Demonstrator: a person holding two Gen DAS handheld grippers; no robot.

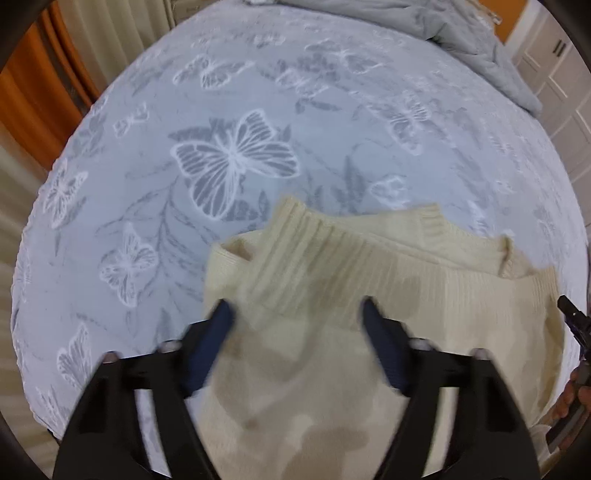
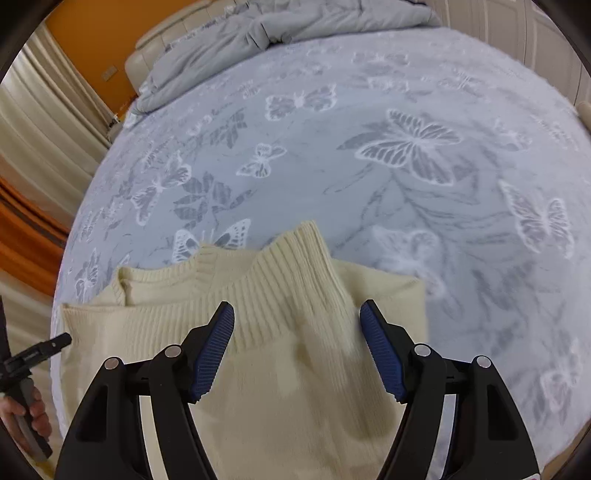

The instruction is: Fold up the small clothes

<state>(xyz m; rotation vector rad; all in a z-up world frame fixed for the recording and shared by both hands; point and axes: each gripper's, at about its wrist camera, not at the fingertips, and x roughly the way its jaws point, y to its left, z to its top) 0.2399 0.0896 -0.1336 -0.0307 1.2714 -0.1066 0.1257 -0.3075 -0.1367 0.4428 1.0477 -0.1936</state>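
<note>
Both claws spread wide over a half-folded cream sweater.

The left gripper [image 1: 297, 308] and right gripper [image 2: 297, 310] hang empty above the sweater [image 2: 280, 369], which lies on the butterfly bedspread [image 2: 369, 192]. Best to pinch its 2 outer edges together, lifting evenly so the ribbed sleeve [image 2: 295, 273] stays flat.

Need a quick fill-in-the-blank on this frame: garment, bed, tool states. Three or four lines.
1. The cream sweater lies on a bedspread printed with ____.
2. Both the left tool and the right tool have their jaws ____.
3. The ribbed sleeve cuff lies ____ the sweater's body.
4. A rumpled ____ duvet sits at the bed's far end.

Missing words: butterflies; open; across; grey
</note>
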